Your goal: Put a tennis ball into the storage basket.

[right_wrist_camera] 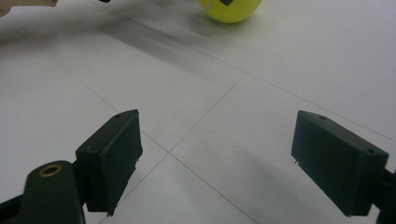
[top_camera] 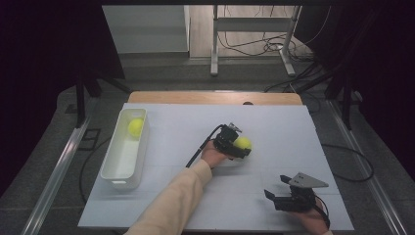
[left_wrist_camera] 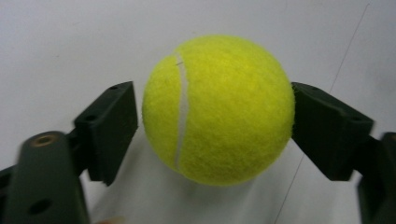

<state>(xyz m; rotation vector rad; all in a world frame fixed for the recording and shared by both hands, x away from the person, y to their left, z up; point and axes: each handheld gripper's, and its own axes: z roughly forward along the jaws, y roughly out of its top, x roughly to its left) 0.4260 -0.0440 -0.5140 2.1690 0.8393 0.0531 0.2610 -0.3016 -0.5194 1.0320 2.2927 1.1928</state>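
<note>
1. Nearest to you, at the front right of the white table (top_camera: 186, 122), your right gripper (top_camera: 280, 188) sits in your right hand (top_camera: 313, 218); its jaws stand wide apart with nothing between them, and in the right gripper view only bare table sheet with thin seam lines lies between the two black pads (right_wrist_camera: 114, 156).
2. Just behind that, toward the middle of the table, your left sleeve (top_camera: 173, 196) runs up from the bottom edge to your left hand (top_camera: 213, 154); a black cable (top_camera: 200, 147) trails back from the gripper along the hand.
3. At the middle of the table, your left gripper (top_camera: 240, 146) is set around a tennis ball (top_camera: 242, 143); in the left gripper view the ball (left_wrist_camera: 218, 109) sits squarely between the jaws, the right pad touching its side, the left pad (left_wrist_camera: 112, 126) right at its edge, though you cannot quite tell whether that pad presses on the felt; the ball's white seam faces the camera.
4. From the right gripper view, the same ball (right_wrist_camera: 231, 9) shows at the top edge, resting on the table well away from the right jaws.
5. Farther off, along the left side of the table, a long white tray (top_camera: 115, 169) lies lengthwise; a second tennis ball (top_camera: 136, 126) rests inside it at its far end.
</note>
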